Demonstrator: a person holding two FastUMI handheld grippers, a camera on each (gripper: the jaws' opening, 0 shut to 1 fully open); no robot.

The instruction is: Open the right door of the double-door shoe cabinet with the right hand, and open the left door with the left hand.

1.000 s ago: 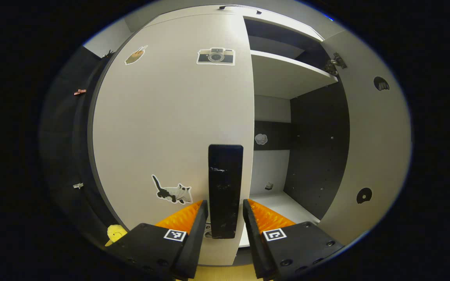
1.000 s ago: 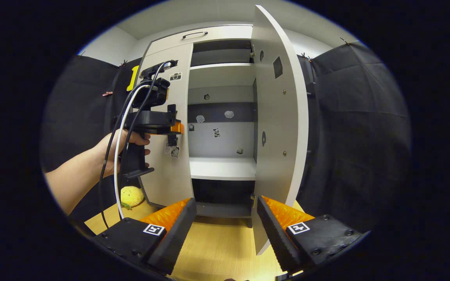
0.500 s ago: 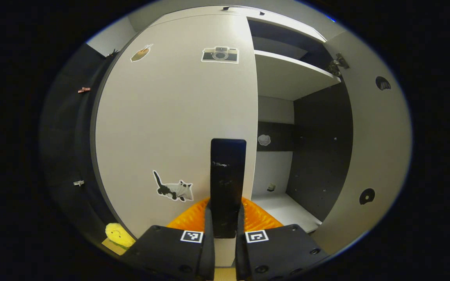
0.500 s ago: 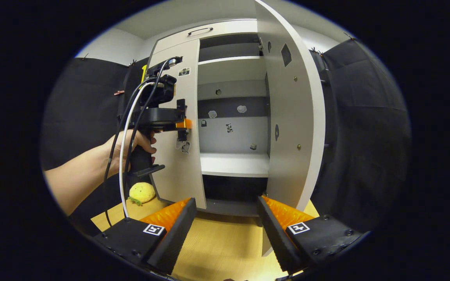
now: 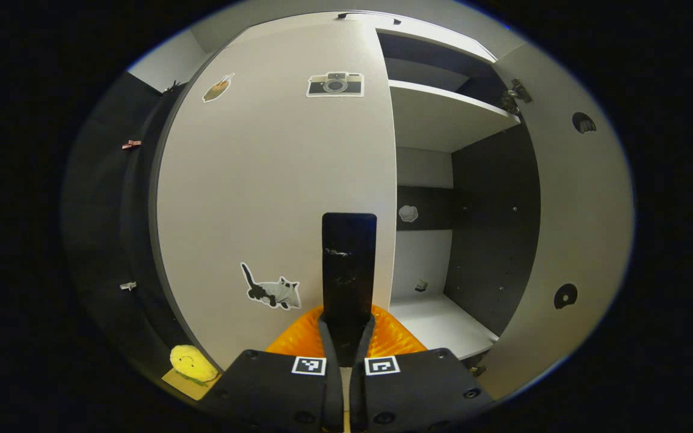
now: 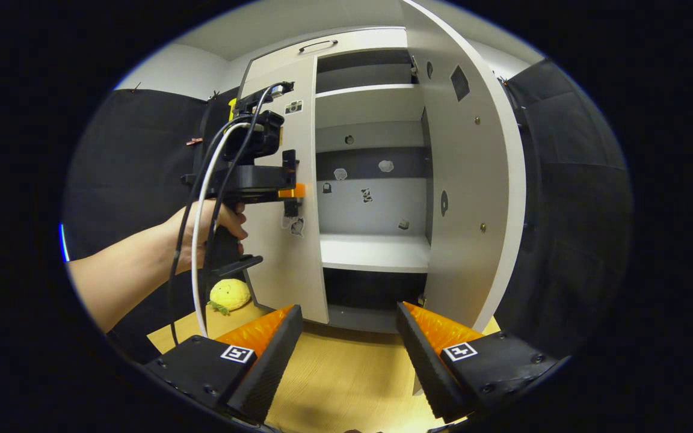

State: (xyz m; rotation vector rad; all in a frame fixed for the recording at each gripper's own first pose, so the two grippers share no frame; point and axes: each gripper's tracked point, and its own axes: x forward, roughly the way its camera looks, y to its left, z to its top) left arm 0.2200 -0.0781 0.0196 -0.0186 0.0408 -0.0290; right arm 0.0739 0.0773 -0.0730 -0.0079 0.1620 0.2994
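Note:
The shoe cabinet's left door (image 5: 274, 192) is a white panel with stickers and a black vertical handle (image 5: 348, 270) near its right edge. My left gripper (image 5: 346, 337) is shut on that handle, both fingers pressing its lower part. The right door (image 6: 473, 198) stands swung wide open, showing white shelves (image 6: 376, 252) inside. In the right gripper view my right gripper (image 6: 346, 337) hangs open over the wooden floor in front of the cabinet, holding nothing. That view has the left gripper (image 6: 289, 192) at the left door (image 6: 289, 198), held by a hand (image 6: 208, 231).
A yellow plush toy (image 6: 229, 294) lies on the wooden floor (image 6: 346, 385) beside the cabinet's left side; it is also in the left gripper view (image 5: 191, 362). Black cloth walls (image 6: 136, 174) flank the cabinet. A closed top compartment with a handle (image 6: 317, 45) sits above the doors.
My left gripper's fingers closed from open onto the black handle of the left door. My right gripper drew back slightly from the open right door, still open.

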